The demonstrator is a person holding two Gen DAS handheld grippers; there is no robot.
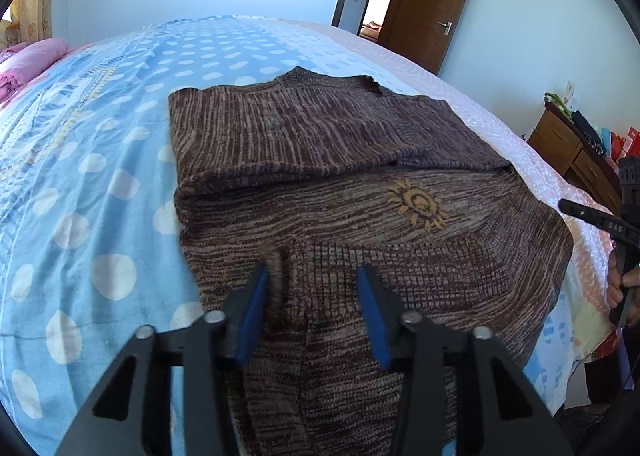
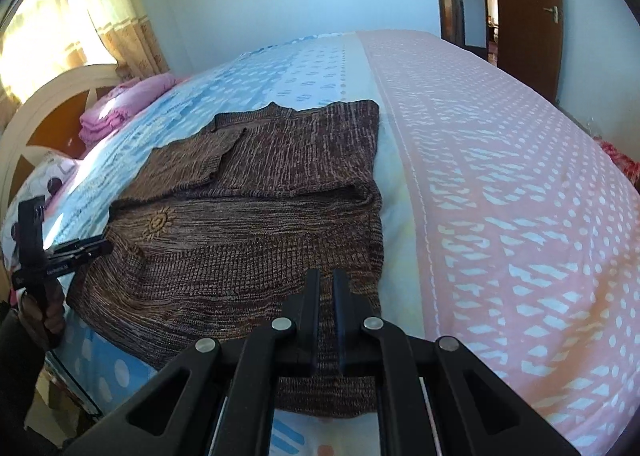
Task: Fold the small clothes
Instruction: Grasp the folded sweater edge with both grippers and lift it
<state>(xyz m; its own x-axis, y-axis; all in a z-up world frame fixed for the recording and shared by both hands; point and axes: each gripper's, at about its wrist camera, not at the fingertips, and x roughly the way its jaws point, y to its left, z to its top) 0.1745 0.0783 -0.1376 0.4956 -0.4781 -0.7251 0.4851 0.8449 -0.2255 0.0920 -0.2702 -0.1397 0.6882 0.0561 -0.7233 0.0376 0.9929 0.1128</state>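
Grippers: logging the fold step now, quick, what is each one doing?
Left gripper: open, jaws apart above the brown sweater, holding nothing.
Right gripper: nearly closed, a narrow gap showing, over the sweater's near edge; whether it pinches fabric cannot be told.

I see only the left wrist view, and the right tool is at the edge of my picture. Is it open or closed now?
Observer: Almost closed. The right tool shows only a thin gap between its fingers, over the near edge of the sweater.
Operator: What stands at the head of the bed?
Observer: A cream and brown headboard, with a patterned pillow below it.
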